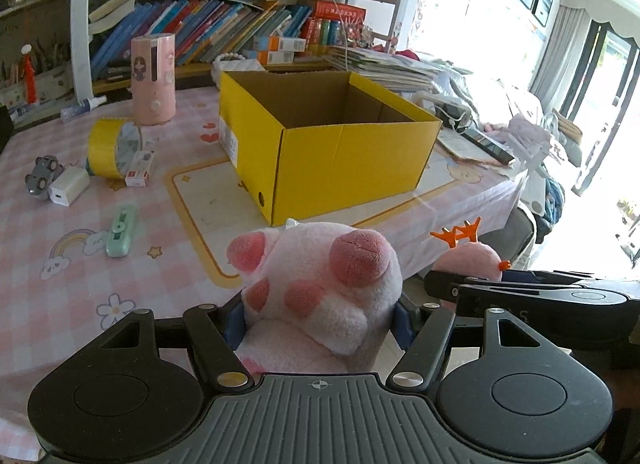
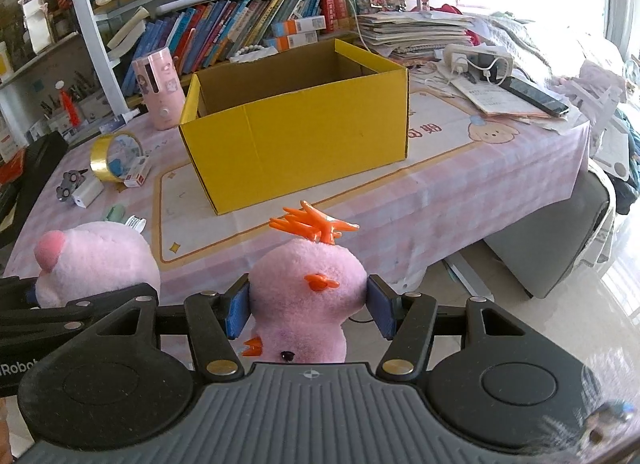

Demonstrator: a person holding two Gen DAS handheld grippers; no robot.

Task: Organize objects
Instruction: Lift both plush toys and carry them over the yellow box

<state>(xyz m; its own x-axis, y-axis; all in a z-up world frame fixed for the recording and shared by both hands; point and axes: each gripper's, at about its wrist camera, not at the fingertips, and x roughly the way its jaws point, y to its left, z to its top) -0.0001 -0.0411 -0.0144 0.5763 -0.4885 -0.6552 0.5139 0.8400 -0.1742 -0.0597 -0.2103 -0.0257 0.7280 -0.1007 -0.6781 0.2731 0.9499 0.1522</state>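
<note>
Left gripper (image 1: 320,318) tilted down, blue pads clamped on both sides of a pink paw plush (image 1: 320,284). Right gripper (image 2: 308,310) same pitch, just beside it, pads pressed on a pink bird plush (image 2: 306,304).

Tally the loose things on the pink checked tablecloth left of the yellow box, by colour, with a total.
Yellow: 1, tape roll
White: 2, charger cube, small red-striped carton
Grey: 1, toy car
Mint green: 1, oblong case
Pink: 1, cylinder
Total: 6
</note>
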